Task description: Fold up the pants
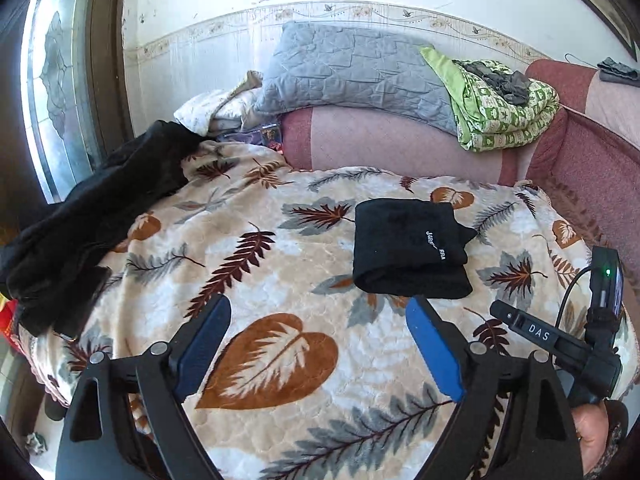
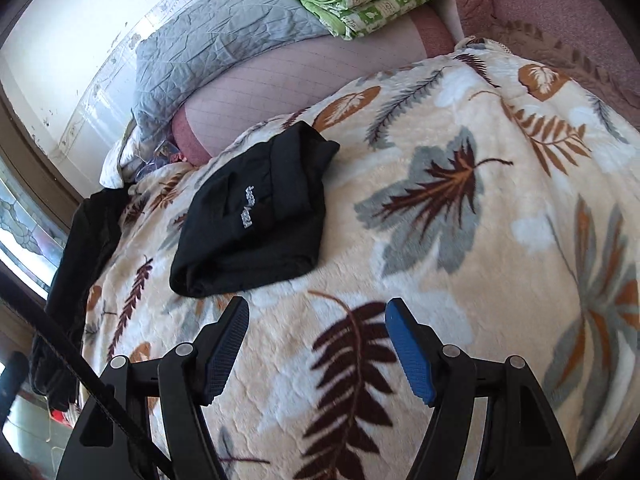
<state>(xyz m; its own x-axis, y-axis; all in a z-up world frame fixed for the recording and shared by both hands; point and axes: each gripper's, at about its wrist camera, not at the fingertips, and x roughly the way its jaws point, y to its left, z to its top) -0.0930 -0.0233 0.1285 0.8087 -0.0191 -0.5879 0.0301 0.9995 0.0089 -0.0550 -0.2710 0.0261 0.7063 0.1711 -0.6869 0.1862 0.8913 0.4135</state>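
Note:
The black pants [image 1: 408,246] lie folded in a compact bundle with white lettering on the leaf-print blanket [image 1: 256,264]. They also show in the right wrist view [image 2: 256,216], upper left of centre. My left gripper [image 1: 320,316] is open and empty, just in front of the bundle and apart from it. My right gripper [image 2: 316,312] is open and empty, in front of and slightly right of the bundle. The right gripper's body [image 1: 560,340] shows at the right edge of the left wrist view.
A second black garment [image 1: 92,208] lies loose at the blanket's left edge, also in the right wrist view [image 2: 84,240]. Behind are a pink sofa back [image 1: 400,144], a grey quilted pillow [image 1: 344,68] and a green patterned quilt [image 1: 504,108]. A window [image 1: 52,92] is at left.

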